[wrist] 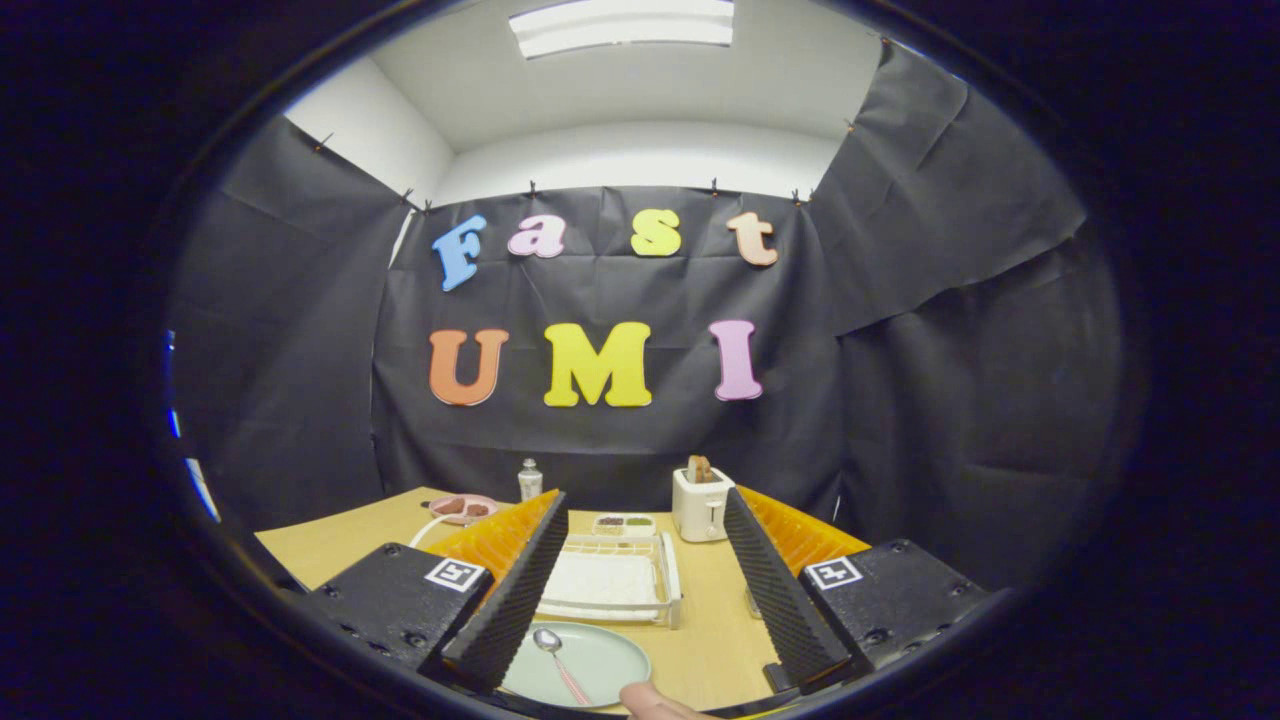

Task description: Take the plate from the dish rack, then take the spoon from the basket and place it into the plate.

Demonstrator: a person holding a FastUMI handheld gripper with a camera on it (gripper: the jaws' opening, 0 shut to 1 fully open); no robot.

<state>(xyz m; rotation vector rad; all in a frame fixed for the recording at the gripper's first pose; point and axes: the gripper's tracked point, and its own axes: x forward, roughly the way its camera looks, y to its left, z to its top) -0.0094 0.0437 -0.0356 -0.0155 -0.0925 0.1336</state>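
wooden table (pixel 330 545), light tan top. toaster (pixel 701 505), white, far side right of centre, a slice of toast (pixel 699 468) standing up out of its slot. small tray (pixel 623 524) of green and pale portions, just left of the toaster. shaker bottle (pixel 529 480), clear with a pale cap, far left of centre. pink dish (pixel 462 508) holding brown pieces, left of the bottle.
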